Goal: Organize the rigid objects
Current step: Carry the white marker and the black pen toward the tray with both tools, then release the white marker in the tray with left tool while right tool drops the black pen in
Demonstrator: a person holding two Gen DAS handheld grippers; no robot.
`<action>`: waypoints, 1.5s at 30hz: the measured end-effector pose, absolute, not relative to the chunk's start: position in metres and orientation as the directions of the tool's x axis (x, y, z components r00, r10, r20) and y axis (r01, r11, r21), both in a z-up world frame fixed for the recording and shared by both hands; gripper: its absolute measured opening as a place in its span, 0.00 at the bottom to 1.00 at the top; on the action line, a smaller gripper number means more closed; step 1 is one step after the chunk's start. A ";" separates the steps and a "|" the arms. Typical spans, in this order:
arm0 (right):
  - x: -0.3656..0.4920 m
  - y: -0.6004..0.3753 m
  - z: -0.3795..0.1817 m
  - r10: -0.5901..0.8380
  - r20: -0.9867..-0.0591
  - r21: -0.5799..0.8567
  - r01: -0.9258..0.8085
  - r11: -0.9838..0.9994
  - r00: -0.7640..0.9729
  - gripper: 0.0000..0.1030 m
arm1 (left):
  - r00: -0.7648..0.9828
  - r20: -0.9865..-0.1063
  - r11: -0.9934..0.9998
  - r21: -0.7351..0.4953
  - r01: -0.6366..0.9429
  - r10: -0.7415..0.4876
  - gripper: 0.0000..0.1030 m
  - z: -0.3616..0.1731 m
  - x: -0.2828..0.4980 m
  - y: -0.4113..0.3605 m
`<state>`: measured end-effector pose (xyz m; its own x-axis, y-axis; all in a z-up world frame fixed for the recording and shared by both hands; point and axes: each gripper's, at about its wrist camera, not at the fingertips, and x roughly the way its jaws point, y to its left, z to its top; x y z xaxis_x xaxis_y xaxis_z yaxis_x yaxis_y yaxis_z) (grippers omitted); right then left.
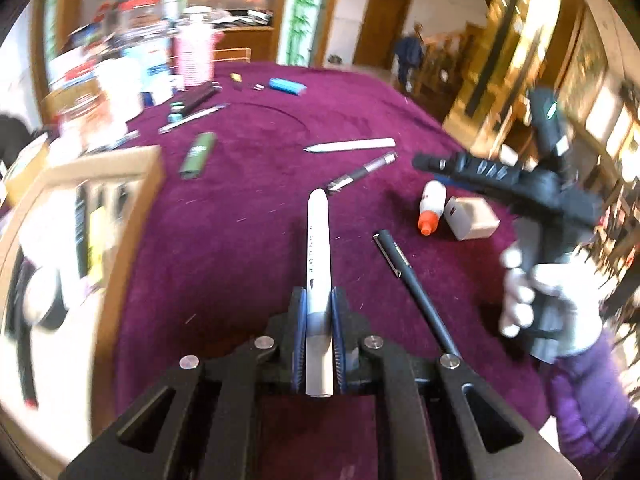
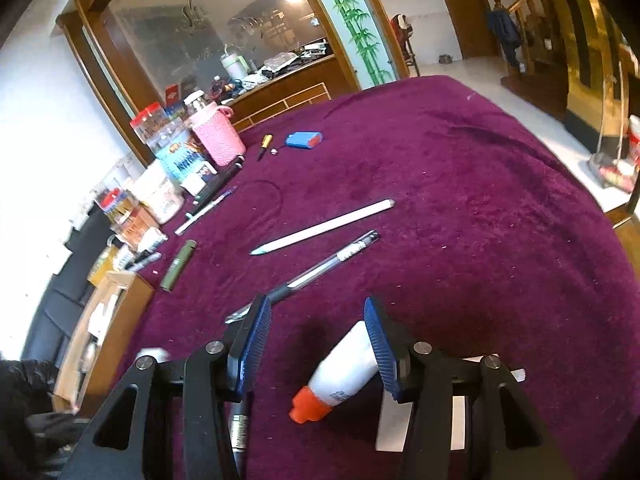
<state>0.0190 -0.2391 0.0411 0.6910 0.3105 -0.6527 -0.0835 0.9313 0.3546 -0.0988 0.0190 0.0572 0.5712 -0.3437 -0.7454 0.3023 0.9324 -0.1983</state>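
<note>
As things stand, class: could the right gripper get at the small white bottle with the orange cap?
Probably yes: the right gripper has its jaws open right over the white bottle, nothing between.

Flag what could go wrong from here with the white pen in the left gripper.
The left gripper is shut on the white pen near its back end, so the long front could swing or slip out. The right gripper hangs open over the small white bottle and may nudge it on the purple cloth.

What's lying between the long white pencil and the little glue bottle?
A clear gel pen lies between the white pencil and the glue bottle, seen from the right wrist.
</note>
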 end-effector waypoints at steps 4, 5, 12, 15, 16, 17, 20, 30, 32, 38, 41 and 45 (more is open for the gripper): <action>0.015 -0.234 0.043 0.257 -0.653 0.299 -0.068 0.952 0.712 0.50 | 0.601 -0.715 0.934 -0.253 0.253 -0.357 0.12 0.070 -0.129 0.059; 0.014 -0.232 0.042 0.263 -0.672 0.309 -0.060 0.949 0.692 0.51 | 0.604 -0.714 0.935 -0.259 0.243 -0.355 0.12 0.071 -0.133 0.066; -0.034 -0.174 0.038 0.297 -0.776 0.221 -0.202 0.954 0.556 0.51 | 0.618 -0.702 0.934 -0.300 0.193 -0.353 0.12 0.064 -0.149 0.108; -0.041 -0.151 0.025 0.217 -0.833 0.111 -0.231 0.967 0.509 0.51 | 0.614 -0.696 0.925 -0.335 0.181 -0.372 0.12 0.059 -0.150 0.117; -0.040 -0.146 0.019 0.187 -0.841 0.076 -0.232 0.970 0.507 0.50 | 0.616 -0.692 0.922 -0.343 0.179 -0.376 0.12 0.059 -0.151 0.119; -0.041 -0.143 0.019 0.168 -0.839 0.049 -0.236 0.971 0.518 0.50 | 0.620 -0.687 0.921 -0.348 0.177 -0.379 0.12 0.059 -0.154 0.122; -0.040 -0.136 0.018 0.132 -0.840 0.004 -0.237 0.972 0.526 0.21 | 0.640 -0.670 0.921 -0.350 0.173 -0.376 0.12 0.062 -0.161 0.132; -0.055 -0.150 0.035 0.338 -0.781 0.264 -0.213 0.941 0.524 0.15 | 0.694 -0.661 0.938 -0.343 0.056 -0.284 0.12 0.068 -0.173 0.193; -0.058 -0.147 0.045 0.399 -0.754 0.325 -0.233 0.917 0.522 0.15 | 0.694 -0.672 0.939 -0.344 0.016 -0.258 0.12 0.064 -0.170 0.205; -0.058 -0.106 0.070 0.540 -0.696 0.430 -0.327 0.841 0.473 0.15 | 0.625 -0.733 0.915 -0.397 -0.071 -0.269 0.12 0.045 -0.150 0.230; -0.058 -0.077 0.079 0.596 -0.669 0.461 -0.382 0.801 0.444 0.15 | 0.606 -0.756 0.922 -0.376 -0.094 -0.247 0.12 0.039 -0.140 0.231; -0.059 -0.037 0.086 0.663 -0.646 0.497 -0.450 0.742 0.378 0.15 | 0.599 -0.785 0.933 -0.320 -0.168 -0.161 0.12 0.035 -0.129 0.237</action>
